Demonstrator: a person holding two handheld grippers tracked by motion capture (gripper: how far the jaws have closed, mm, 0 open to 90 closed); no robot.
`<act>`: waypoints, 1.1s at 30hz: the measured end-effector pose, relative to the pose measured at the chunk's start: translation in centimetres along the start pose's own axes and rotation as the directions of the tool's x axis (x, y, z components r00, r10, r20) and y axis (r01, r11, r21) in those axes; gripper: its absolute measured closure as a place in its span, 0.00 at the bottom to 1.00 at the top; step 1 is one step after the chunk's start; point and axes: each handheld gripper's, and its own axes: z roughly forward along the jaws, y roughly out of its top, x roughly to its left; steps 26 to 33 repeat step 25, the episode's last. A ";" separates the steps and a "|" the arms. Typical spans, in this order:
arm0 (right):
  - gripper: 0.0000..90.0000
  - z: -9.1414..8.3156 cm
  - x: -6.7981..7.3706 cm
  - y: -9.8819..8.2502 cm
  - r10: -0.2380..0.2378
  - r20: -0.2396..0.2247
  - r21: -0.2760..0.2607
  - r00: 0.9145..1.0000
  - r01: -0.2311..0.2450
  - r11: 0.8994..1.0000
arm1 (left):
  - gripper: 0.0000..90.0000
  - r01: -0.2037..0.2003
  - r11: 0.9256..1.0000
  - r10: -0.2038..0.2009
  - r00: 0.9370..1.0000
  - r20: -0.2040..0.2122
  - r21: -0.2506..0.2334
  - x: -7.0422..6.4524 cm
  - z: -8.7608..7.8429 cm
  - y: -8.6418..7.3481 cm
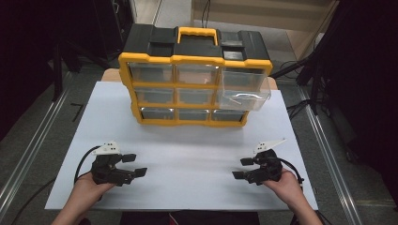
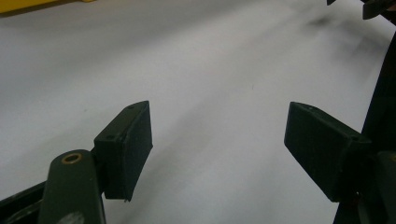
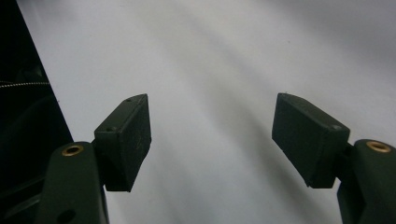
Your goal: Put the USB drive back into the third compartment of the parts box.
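Observation:
A yellow and black drawer organizer [image 1: 195, 58] stands at the back middle of the white table [image 1: 187, 140]. It has three rows of clear drawers. Its top right drawer [image 1: 245, 89] is pulled out toward me and sags a little; what it holds is too faint to tell. My left gripper [image 1: 136, 164] rests low at the front left, open and holding nothing, its jaws pointing right. My right gripper [image 1: 240, 168] sits at the front right, open and holding nothing, pointing left. The two face each other across bare table. White table shows between the open jaws of the left gripper [image 2: 217, 126] and the right gripper [image 3: 212, 121].
Metal rails [image 1: 33, 140] run along both sides of the table, with dark floor and cables [image 1: 295, 110] beyond. The table's edge [image 3: 42, 88] runs along the left of the right gripper view. The organizer's yellow base [image 2: 28, 4] shows at the left gripper view's top left.

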 end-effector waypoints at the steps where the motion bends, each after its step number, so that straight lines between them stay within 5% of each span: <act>1: 0.30 -0.1 -0.1 -0.1 0.004 0.005 0.003 1.000 -0.004 1.000 | 0.28 -0.001 1.000 0.001 1.000 0.000 0.000 0.0 0.0 0.0; 33: 0.29 0.1 -0.4 -0.1 -0.004 0.020 0.005 1.000 0.004 1.000 | 0.28 -0.004 1.000 0.004 1.000 -0.001 0.009 0.0 0.2 0.0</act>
